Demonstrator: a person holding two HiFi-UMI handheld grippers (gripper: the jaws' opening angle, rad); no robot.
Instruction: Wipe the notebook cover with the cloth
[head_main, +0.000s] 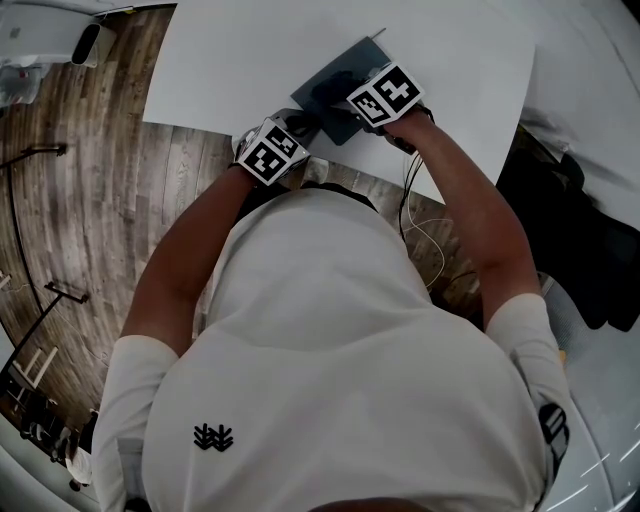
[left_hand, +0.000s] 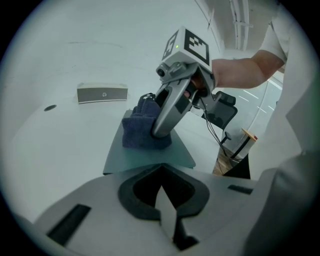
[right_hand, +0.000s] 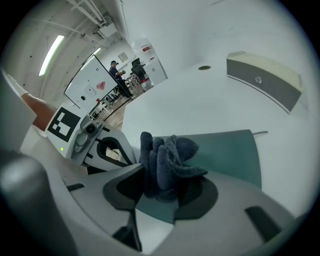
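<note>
Right gripper (left_hand: 162, 127) clamps the cloth (right_hand: 167, 160) on the notebook (right_hand: 225, 150).
The left gripper (left_hand: 161, 192) has its jaws nearly together with nothing between them, at the notebook's near corner. Just beyond it, the right jaws pinch the bunched dark-blue cloth against the teal cover. The notebook lies flat on the white table (right_hand: 200, 100), its long axis running ahead and to the right of the right jaws.

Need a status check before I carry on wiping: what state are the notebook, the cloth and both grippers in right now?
Notebook: closed, lying flat on the white table.
Cloth: bunched up, resting on the notebook cover.
Right gripper: shut on the cloth, held over the cover.
Left gripper: jaws close together at the notebook's near edge; whether it grips the notebook is unclear.
</note>
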